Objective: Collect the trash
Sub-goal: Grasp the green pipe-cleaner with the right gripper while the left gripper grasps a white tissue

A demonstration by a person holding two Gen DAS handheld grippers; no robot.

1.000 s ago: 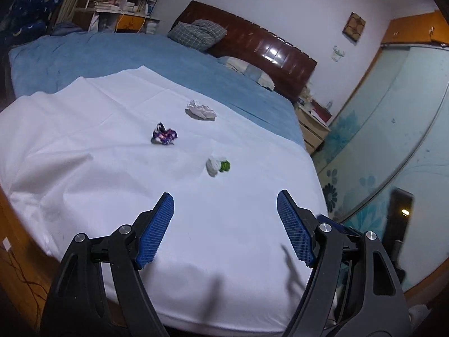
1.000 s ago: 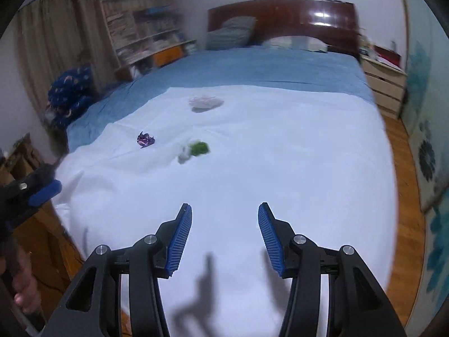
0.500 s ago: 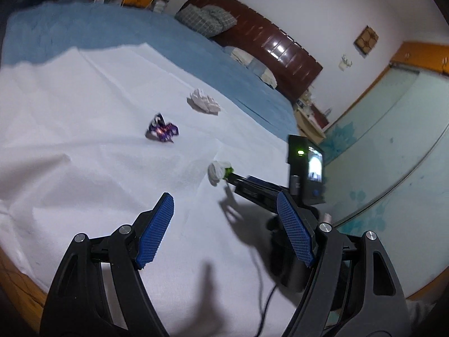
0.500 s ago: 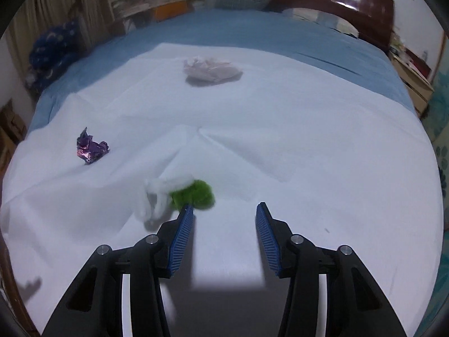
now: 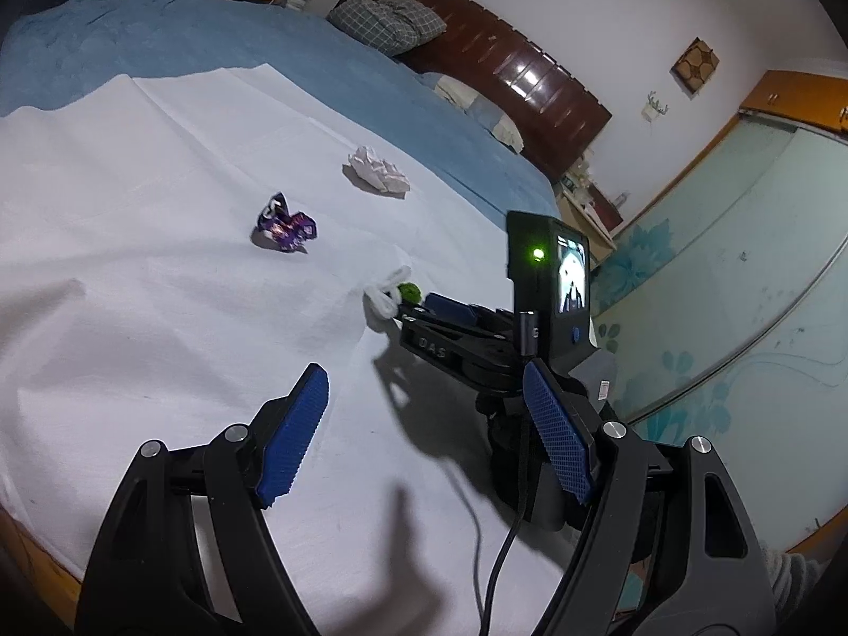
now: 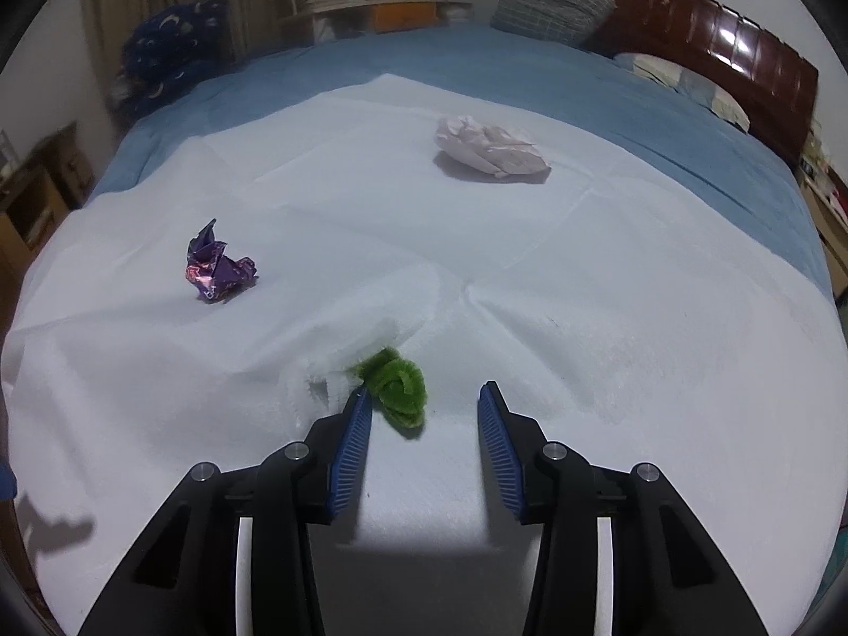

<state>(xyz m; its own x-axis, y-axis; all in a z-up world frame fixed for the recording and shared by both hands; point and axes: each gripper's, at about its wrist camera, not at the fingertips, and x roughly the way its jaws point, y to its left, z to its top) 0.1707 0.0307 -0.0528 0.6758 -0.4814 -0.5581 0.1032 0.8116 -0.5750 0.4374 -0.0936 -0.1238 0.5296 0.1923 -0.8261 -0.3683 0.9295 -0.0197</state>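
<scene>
Hovering low over the white sheet [image 6: 636, 318], the right gripper [image 6: 421, 424] has its blue-padded fingers spread wide, holding nothing. A coiled green pipe cleaner [image 6: 397, 387] lies between the fingertips, close beside the left one, with a white fuzzy piece [image 6: 323, 381] tangled against a ridge in the sheet just beside it. The left gripper [image 5: 424, 424] hangs above the near part of the sheet, also spread wide and empty; its view shows the right gripper's tips at that green and white bundle. Farther off to the left sits a crumpled purple foil wrapper [image 6: 217, 270]. Beyond, a crumpled white paper wad [image 6: 487, 151] rests near the sheet's far edge, with the blue bedspread [image 6: 530, 69] behind.
</scene>
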